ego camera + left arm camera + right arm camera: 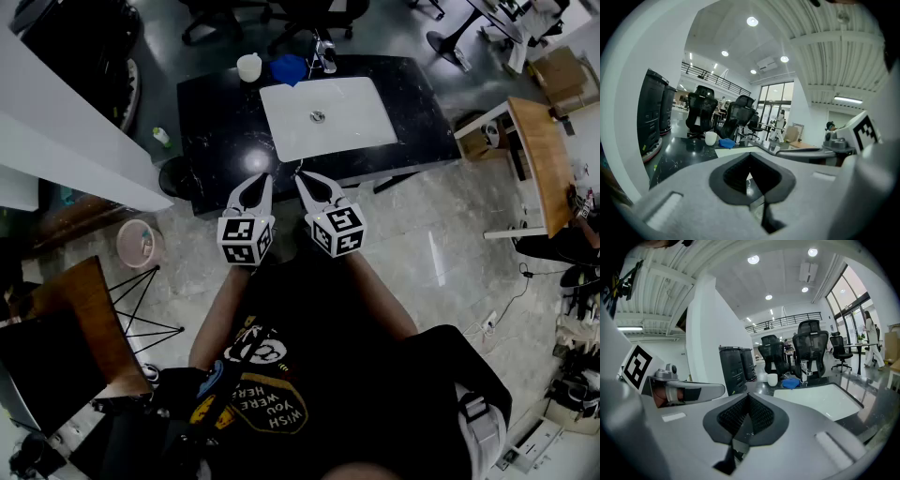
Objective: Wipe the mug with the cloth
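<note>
We see right gripper (749,399) jaws together, empty | mug (773,379), blue cloth (791,383) beyond white basin (818,398)

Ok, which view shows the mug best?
The head view: the mug shows from above, unobstructed, at the far edge of the table, just left of the cloth. Both gripper views show it only small and side-on, far off beside the cloth.
</note>
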`<state>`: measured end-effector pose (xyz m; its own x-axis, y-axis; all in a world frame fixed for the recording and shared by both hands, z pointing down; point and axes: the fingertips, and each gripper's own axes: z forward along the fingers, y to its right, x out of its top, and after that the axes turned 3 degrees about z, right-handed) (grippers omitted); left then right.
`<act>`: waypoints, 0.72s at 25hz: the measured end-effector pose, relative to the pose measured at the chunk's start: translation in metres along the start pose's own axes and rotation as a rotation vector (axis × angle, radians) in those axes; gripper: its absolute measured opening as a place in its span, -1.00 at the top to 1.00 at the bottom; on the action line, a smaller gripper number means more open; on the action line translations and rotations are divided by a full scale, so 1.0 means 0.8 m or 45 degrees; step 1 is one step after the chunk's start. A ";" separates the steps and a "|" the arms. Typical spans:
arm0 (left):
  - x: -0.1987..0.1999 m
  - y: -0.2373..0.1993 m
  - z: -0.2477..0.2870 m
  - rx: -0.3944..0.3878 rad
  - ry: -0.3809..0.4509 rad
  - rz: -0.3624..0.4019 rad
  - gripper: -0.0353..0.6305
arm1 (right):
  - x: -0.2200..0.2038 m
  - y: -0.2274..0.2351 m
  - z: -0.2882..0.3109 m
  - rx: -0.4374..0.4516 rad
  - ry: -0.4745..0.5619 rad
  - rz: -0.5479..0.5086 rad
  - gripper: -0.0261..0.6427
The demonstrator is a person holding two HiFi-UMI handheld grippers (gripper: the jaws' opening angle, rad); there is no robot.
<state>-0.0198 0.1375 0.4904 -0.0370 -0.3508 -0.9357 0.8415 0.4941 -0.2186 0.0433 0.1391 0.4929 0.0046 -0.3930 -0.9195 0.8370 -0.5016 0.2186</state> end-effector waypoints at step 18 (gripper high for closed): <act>-0.020 -0.023 -0.004 0.002 -0.045 -0.069 0.88 | -0.015 0.011 0.015 -0.074 -0.043 0.064 0.91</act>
<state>-0.0362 0.1365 0.5082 -0.0632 -0.4048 -0.9122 0.8398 0.4723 -0.2678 0.0441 0.1299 0.5097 0.0299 -0.4431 -0.8960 0.8665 -0.4354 0.2442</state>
